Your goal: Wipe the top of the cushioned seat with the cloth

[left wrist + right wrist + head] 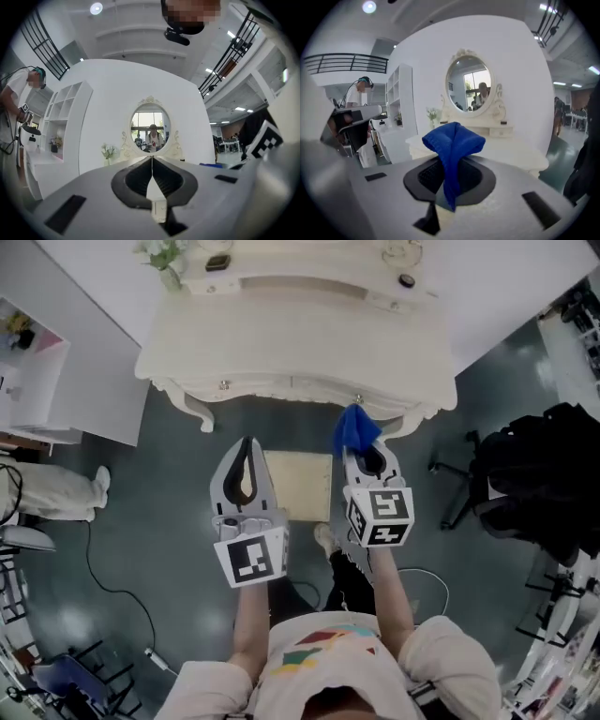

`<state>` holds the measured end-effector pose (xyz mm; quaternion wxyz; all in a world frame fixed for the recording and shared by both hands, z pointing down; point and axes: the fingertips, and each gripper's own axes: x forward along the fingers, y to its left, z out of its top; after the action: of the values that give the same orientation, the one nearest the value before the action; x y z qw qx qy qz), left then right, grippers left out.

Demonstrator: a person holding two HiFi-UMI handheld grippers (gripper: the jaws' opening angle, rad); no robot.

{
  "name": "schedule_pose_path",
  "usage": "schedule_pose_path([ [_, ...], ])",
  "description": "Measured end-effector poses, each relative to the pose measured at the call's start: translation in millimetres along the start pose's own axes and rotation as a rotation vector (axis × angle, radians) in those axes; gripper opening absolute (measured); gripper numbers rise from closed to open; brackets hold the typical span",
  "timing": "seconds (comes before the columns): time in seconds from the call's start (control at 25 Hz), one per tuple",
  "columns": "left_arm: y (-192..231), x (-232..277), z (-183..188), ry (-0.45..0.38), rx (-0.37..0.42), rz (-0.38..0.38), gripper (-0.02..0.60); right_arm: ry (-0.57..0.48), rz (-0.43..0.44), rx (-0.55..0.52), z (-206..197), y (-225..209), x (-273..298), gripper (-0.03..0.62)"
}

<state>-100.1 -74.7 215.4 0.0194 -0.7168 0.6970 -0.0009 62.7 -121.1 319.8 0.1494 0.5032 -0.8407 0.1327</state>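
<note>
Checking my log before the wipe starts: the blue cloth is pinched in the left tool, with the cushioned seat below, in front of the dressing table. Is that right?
Not quite. The blue cloth is pinched in the right tool, as the right gripper view shows; the left tool is shut on nothing. The cushioned seat does sit below, in front of the dressing table.

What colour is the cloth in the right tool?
Blue cloth; clearest in the right gripper view.
</note>
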Motion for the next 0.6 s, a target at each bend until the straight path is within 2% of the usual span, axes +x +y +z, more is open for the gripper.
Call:
schedule_pose_path([
  [0.12,-4.1,-9.1,54.4,-0.073,-0.024,0.012,0.005,-0.127,-0.033,-0.051,56.8,5.6,-41.7,0.035],
  [0.32,-24.6,-28.8,109.3,-0.153,0.02,-0.002,0.005,-0.324,-0.052,-0.138,127.6,11.7,-104.7,0.035],
  [0.44,-38.5,-42.2,130.8,-0.185,0.033,0.005,0.005,-0.395,-0.044,-0.147,142.1,12.1,-132.3,0.035],
  [0.6,-65.0,-58.2,130.2,-0.183,0.072,-0.003,0.005,-0.44,-0.028,-0.151,134.9,7.3,-159.4,0.035],
])
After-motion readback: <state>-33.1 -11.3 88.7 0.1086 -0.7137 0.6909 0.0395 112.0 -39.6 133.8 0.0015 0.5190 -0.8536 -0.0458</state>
